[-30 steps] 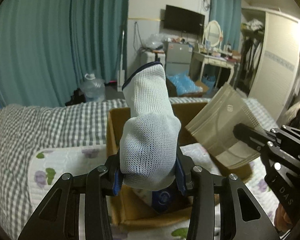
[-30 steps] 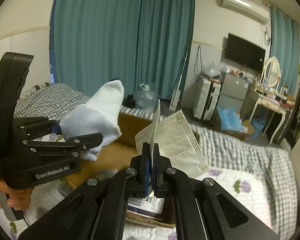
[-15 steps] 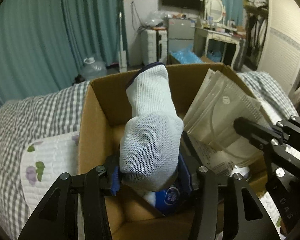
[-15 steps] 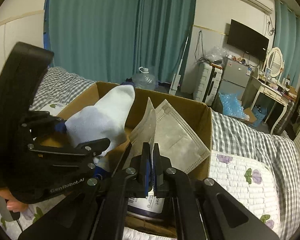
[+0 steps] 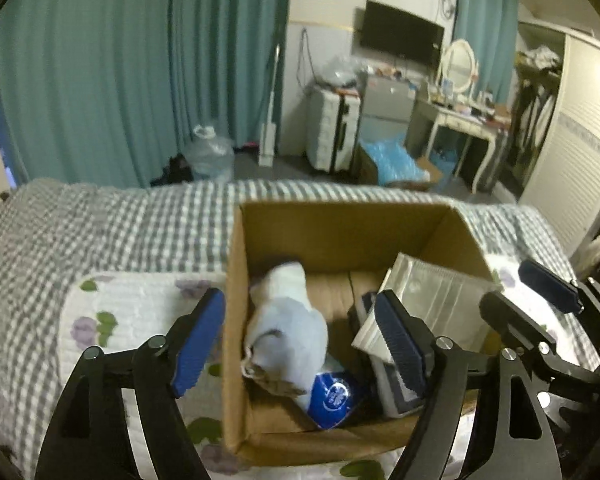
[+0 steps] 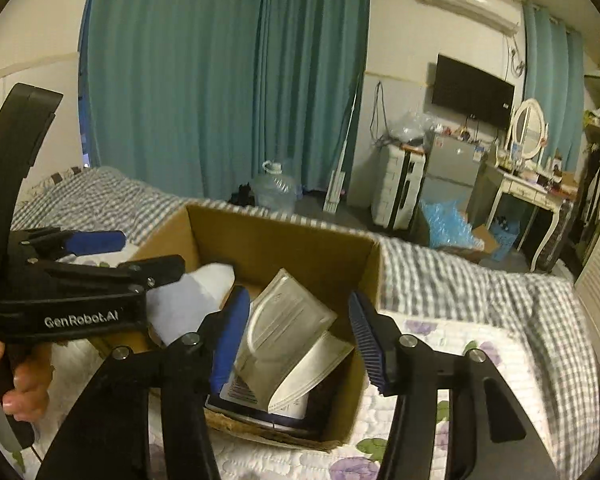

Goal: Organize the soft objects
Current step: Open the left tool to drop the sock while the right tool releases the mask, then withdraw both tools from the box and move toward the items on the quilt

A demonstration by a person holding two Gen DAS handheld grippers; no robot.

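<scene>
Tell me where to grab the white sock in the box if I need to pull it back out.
Pinch the white sock across its bulging middle, coming straight down from above. It slumps against the cardboard box's left wall, so side approaches look blocked.

The cardboard box (image 5: 236, 320) is open-topped; its near half is filled by a white sock (image 5: 288, 328), mask packs (image 6: 288, 340) and a blue packet (image 5: 332, 396), while bare floor is left along the far wall.

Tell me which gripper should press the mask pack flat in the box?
Right, probably. The right gripper, jaws opening, sits directly over the mask pack in the cardboard box. The left gripper is above the sock.
</scene>
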